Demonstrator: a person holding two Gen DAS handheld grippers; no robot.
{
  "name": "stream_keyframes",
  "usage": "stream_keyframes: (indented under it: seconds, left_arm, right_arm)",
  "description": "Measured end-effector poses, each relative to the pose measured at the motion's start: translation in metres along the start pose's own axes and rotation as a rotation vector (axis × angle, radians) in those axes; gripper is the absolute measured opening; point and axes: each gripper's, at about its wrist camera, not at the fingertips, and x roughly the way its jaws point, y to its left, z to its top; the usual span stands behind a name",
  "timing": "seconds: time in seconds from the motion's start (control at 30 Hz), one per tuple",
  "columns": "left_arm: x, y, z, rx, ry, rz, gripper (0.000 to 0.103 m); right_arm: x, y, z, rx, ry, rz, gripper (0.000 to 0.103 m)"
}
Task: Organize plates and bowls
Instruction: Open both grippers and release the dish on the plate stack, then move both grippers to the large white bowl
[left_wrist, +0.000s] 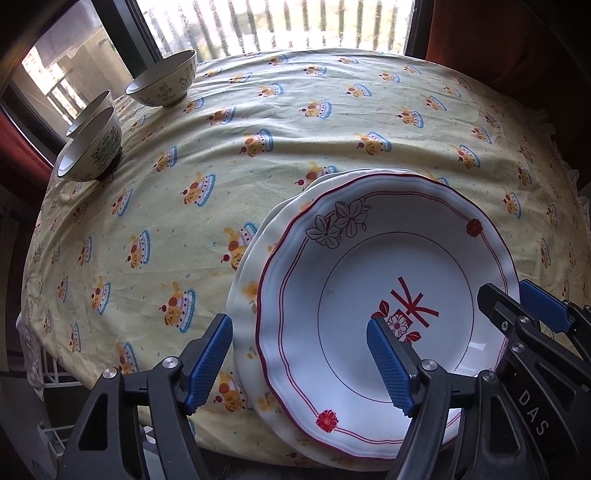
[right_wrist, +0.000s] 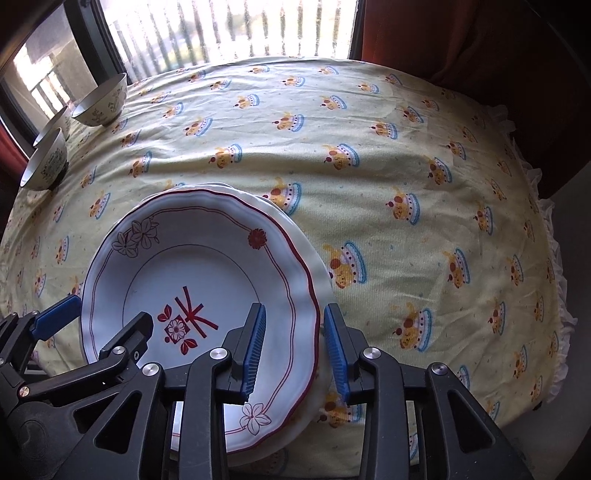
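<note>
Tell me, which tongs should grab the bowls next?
Left, probably. The bowls sit at the table's far left, on the left tongs' side, and those stand wide open. The right tongs straddle the plates' right rim, farther away.

We hold our left gripper (left_wrist: 299, 363) low and level, jaws spread wide — its blue pads (left_wrist: 207, 363) stand well apart. Our right gripper (right_wrist: 293, 349) sits just beside it on the right, jaws drawn in to a narrow gap, though whether its pads (right_wrist: 255, 347) press anything we cannot tell.
</note>
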Motion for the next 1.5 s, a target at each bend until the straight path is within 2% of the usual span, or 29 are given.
stream_keyframes:
  seconds: [0.1,0.3,0.63,0.97,1.03,1.13,1.33,1.5]
  left_arm:
    - [-0.006,0.006,0.001,0.003,-0.015,-0.014,0.080]
    - [-0.012,0.030,0.006,0.024,-0.047,-0.053,0.080]
    - [-0.010,0.095,0.010,0.086,-0.062,-0.131,0.085]
    - [0.001,0.195,0.024,0.074,-0.062,-0.168,0.092]
    - [0.003,0.214,0.027,0.083,-0.075,-0.167,0.099]
    - [0.004,0.236,0.033,0.117,-0.091,-0.176,0.099]
    - [0.007,0.274,0.052,0.127,-0.093,-0.180,0.099]
    - [0.007,0.303,0.074,0.089,-0.115,-0.169,0.099]
  right_arm:
    - [-0.003,0.000,0.001,0.026,0.005,0.025,0.046]
    - [-0.015,0.014,0.005,0.074,-0.029,0.010,0.051]
    - [-0.022,0.067,0.003,0.175,-0.032,-0.038,0.060]
    - [-0.022,0.158,0.017,0.193,-0.043,-0.080,0.067]
    - [-0.021,0.179,0.022,0.193,-0.060,-0.073,0.069]
    - [-0.020,0.212,0.031,0.191,-0.090,-0.044,0.081]
    - [-0.015,0.275,0.056,0.175,-0.095,-0.027,0.082]
    - [-0.018,0.311,0.082,0.152,-0.112,-0.017,0.082]
